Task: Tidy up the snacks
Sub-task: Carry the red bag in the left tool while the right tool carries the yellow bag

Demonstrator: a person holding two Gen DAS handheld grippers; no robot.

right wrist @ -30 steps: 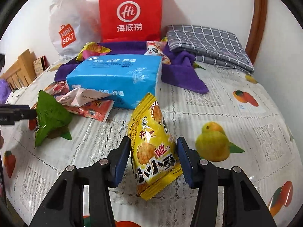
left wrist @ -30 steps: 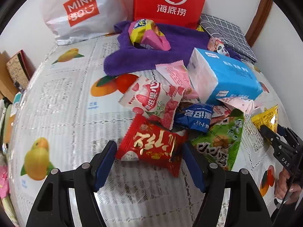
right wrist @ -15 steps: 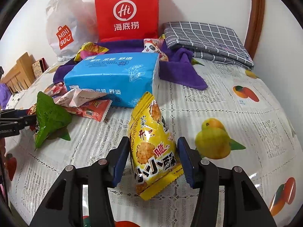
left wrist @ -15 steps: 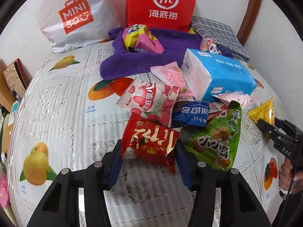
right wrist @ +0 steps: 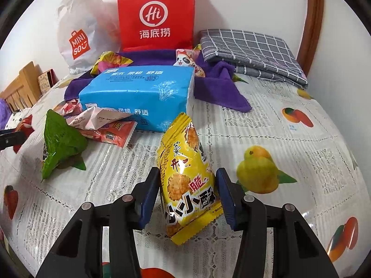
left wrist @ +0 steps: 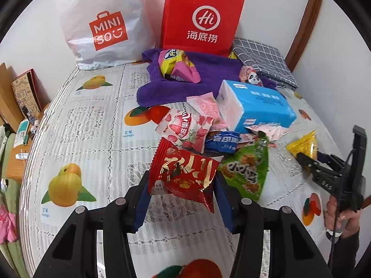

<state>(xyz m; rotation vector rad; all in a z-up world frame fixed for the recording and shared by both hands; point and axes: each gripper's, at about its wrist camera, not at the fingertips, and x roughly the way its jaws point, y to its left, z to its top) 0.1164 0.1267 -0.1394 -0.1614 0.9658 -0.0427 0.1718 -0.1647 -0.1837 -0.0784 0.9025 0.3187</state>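
My left gripper is shut on a red snack packet and holds it lifted above the tablecloth. My right gripper is shut on a yellow snack packet, which stands upright between the pads. The right gripper also shows in the left wrist view at the right. A pile of snacks lies ahead: a green packet, a blue packet, a strawberry packet and a pink packet.
A blue tissue pack lies behind the pile. A purple towel holds a yellow-pink packet. A red paper bag and a white Miniso bag stand against the wall. A grey checked cloth lies at back right.
My left gripper closed on the red packet and lifted it off the table. My right gripper kept its hold on the yellow packet and barely moved.
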